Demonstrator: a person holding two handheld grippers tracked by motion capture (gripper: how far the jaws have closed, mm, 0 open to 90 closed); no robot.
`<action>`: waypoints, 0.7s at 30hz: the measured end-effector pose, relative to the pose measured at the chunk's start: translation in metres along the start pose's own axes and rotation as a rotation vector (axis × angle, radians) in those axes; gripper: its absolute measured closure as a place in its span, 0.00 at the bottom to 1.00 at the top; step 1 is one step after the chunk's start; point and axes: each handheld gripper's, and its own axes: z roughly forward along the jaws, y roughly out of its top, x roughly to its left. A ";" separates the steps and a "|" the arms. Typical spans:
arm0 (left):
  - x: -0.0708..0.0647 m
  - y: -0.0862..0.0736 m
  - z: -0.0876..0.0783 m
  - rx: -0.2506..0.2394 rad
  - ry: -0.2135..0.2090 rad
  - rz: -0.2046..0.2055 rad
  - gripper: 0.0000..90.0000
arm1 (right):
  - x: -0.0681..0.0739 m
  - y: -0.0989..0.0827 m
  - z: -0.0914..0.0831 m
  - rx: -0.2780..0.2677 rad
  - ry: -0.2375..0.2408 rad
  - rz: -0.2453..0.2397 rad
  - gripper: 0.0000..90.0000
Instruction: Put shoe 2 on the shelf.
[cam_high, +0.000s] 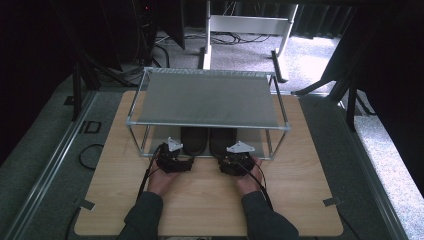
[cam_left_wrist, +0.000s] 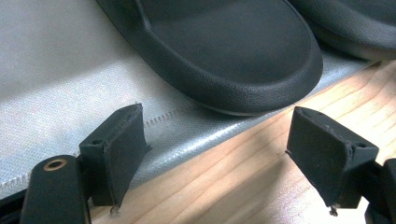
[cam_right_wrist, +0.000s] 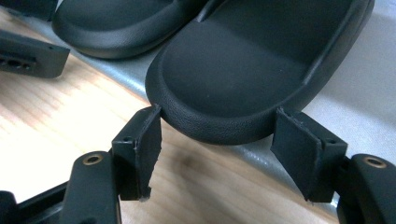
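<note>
The wooden table carries a metal-framed rack with two grey fabric shelves, and both of my hands rest at its front edge. On the lower shelf lie two black slippers side by side, heels toward me. The left slipper sits with its heel at the shelf's front edge; my left gripper is just short of it, jaws standing open over the shelf edge and the bare wood, touching nothing. The right slipper has its heel hanging slightly past the shelf edge. My right gripper has its jaws one on each side of that heel; the pads stand right at the heel's rounded rim without visibly squeezing it, so these jaws are open as well.
</note>
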 end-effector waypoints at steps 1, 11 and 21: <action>-0.001 0.000 0.000 -0.002 0.004 0.004 0.22 | -0.001 0.000 0.001 0.000 0.001 -0.001 0.37; -0.011 0.000 -0.004 -0.041 -0.038 0.057 0.38 | -0.001 0.001 -0.001 0.003 0.009 -0.004 0.42; -0.014 0.000 -0.006 -0.055 -0.089 0.056 0.40 | 0.002 -0.001 -0.003 -0.016 0.002 -0.008 0.59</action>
